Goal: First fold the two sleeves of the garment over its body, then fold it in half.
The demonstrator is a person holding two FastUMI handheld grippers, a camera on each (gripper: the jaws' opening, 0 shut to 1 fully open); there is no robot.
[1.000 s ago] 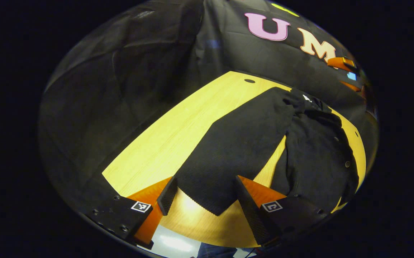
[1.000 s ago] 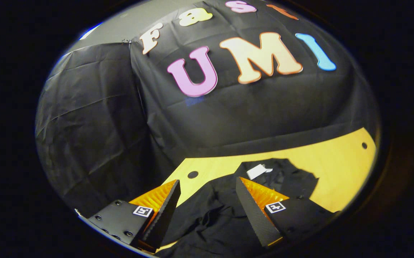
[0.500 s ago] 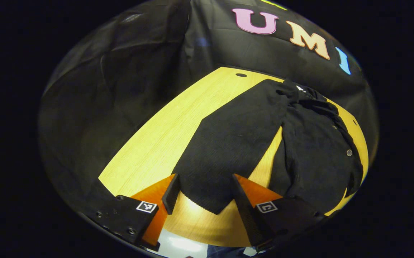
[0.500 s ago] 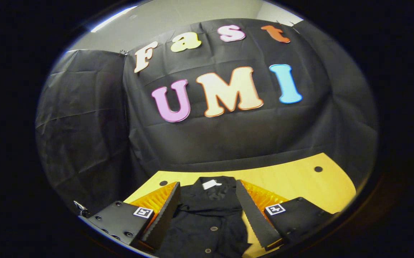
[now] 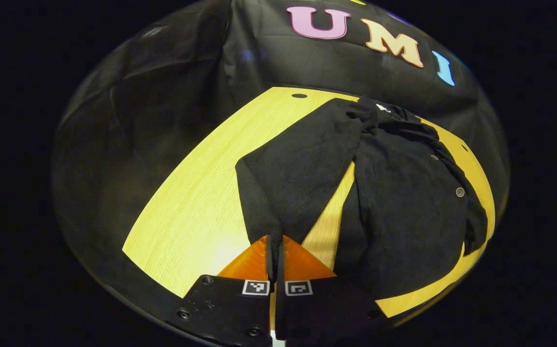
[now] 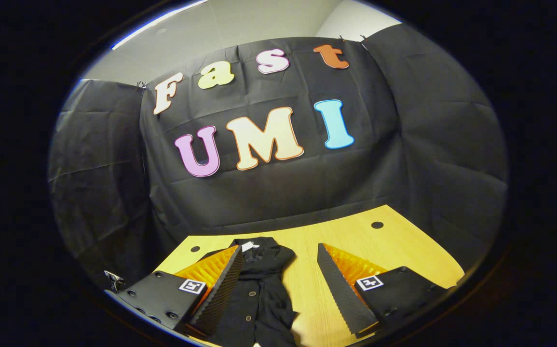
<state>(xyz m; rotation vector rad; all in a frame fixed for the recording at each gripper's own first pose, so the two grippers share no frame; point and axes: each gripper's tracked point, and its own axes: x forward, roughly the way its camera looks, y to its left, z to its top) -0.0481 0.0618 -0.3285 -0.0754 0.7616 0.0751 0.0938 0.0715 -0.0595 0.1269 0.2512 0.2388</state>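
On table (image 5: 196,202), sleeve (image 5: 292,178) between left gripper (image 5: 276,248) fingers

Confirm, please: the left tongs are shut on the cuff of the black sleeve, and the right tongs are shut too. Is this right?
Not quite. The left tongs are shut on the sleeve, but the right tongs stand open, holding nothing, as the right gripper view shows.

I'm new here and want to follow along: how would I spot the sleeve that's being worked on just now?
Find the yellow wooden table in front of the black cloth wall, where a black buttoned garment lies. From its collar end a long sleeve runs out toward the left gripper. Unlike the body, which bears the buttons, this plain strip has its cuff end pinched between the closed gripper's fingers.
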